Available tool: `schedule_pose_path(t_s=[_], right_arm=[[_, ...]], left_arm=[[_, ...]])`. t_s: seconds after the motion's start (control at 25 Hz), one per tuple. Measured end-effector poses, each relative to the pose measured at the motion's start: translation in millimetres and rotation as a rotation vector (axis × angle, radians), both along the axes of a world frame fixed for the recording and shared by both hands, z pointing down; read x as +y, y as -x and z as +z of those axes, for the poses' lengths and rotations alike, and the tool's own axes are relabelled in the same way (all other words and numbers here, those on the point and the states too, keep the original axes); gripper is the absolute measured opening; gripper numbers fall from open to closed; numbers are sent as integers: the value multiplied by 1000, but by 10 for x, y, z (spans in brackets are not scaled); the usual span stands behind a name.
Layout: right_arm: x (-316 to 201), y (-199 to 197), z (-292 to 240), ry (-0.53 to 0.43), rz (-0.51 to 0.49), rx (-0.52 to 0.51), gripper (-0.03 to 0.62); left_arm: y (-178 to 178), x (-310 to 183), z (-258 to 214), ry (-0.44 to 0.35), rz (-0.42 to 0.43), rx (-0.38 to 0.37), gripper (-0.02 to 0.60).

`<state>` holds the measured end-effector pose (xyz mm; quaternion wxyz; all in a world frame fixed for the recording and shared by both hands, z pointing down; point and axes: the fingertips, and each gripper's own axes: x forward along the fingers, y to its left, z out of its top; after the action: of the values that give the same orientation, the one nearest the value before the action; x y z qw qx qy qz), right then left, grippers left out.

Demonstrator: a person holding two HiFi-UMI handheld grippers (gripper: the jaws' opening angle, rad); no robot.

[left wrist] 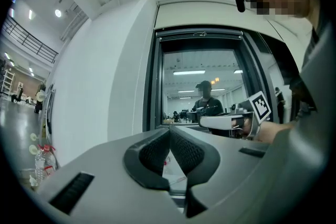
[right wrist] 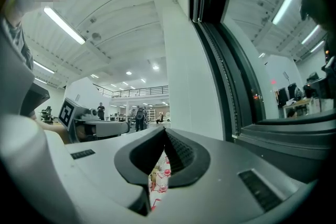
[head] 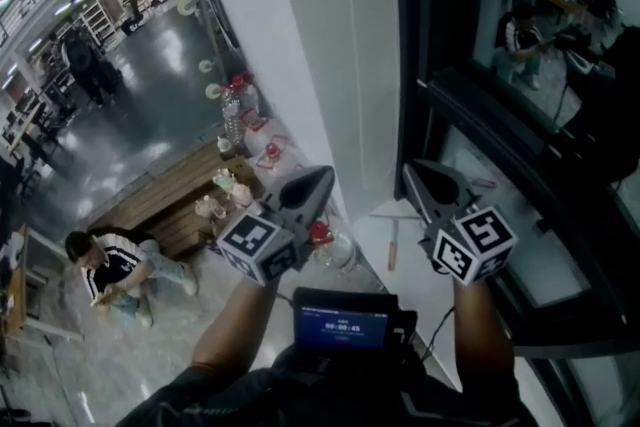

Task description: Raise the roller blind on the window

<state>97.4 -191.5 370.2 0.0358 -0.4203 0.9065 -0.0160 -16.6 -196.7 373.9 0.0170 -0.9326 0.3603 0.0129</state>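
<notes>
In the head view we hold both grippers up in front of us. The left gripper [head: 318,183] stands before the white wall [head: 300,35]. The right gripper [head: 418,180] sits just beside the dark frame of the window [head: 530,35], above the white sill [head: 400,220]. No blind cloth shows over the glass here. In the left gripper view the jaws are pressed together with nothing between them, and they look straight at the window, whose glass appears bare. The roller blind [left wrist: 199,34] seems to be gathered in the dark rail across the very top of the opening, up and ahead of this gripper. In the right gripper view the jaws meet at their tips and hold nothing; only far-off clutter shows through the slit below them. To their right the frame rises steeply, and along it runs a fine dotted line that we take for the blind's bead chain [right wrist: 224,78], though it is too thin to be sure. We judge that the coming move turns on that chain. Its long axis runs up and down the frame, and it lies to the right of the right gripper, near the jaws but apart from them. The right gripper is plainly the nearer of the two, and it would have to open before taking hold.
</notes>
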Motion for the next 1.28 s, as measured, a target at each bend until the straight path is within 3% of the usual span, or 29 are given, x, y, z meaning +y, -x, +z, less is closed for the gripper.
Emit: schedule_pose_path(t_s=[0.6,1.28], right_arm=[[198,492,25,17,127,7,25],[366,386,-106,-14,175,13,21]], left_arm=[[624,165,82,14,78,14,-8],[512,260,42,25,83,27,-8]])
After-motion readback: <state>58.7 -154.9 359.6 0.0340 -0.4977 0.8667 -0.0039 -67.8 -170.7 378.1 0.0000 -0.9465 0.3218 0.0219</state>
